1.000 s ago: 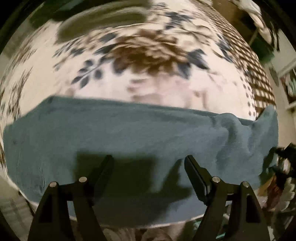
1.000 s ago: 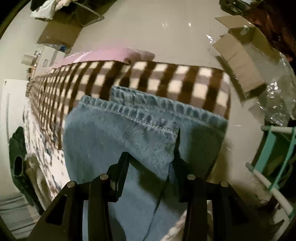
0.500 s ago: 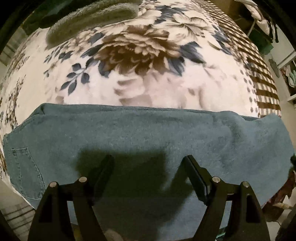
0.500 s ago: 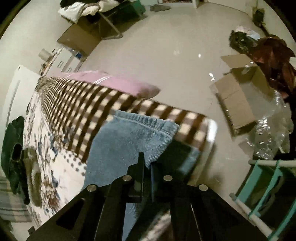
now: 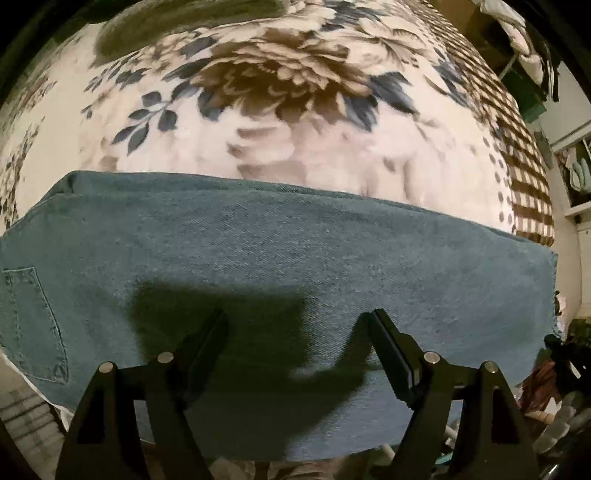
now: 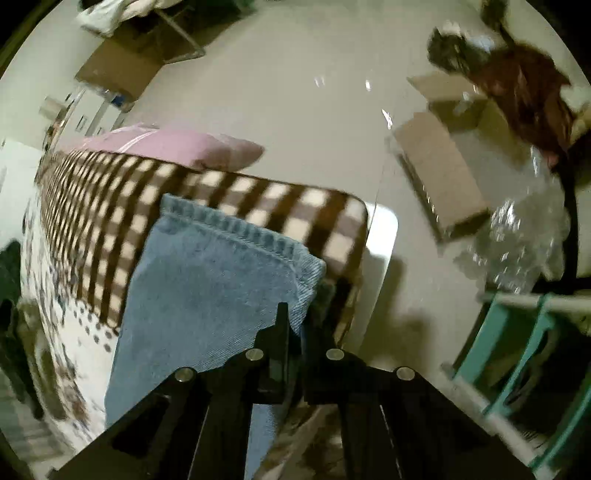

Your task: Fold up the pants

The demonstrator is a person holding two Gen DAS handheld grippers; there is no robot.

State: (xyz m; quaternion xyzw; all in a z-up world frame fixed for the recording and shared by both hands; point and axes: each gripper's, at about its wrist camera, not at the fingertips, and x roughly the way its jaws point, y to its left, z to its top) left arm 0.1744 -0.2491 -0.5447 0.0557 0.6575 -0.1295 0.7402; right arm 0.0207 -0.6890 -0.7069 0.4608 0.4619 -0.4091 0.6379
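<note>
Blue denim pants [image 5: 280, 258] lie flat across the near edge of a bed with a floral blanket [image 5: 280, 122], a back pocket at the far left. My left gripper [image 5: 295, 325] is open and empty, its fingers just above the denim. In the right wrist view the pants' leg end [image 6: 207, 280] with its stitched hem lies over the checked blanket border [image 6: 288, 206]. My right gripper [image 6: 293, 325] is shut on the hem corner of the pants leg at the bed's corner.
A pink pillow [image 6: 177, 146] lies at the bed's far edge. On the floor are cardboard boxes [image 6: 439, 173], clear plastic wrap [image 6: 517, 236], a dark red-brown heap [image 6: 524, 92] and a teal rack [image 6: 524, 354]. A grey-green cloth [image 5: 177, 26] lies across the blanket.
My right gripper has closed on the hem corner of the pants leg, and the leg ends now lie stacked. My left gripper has stayed open over the denim, which has been smoothed flat.
</note>
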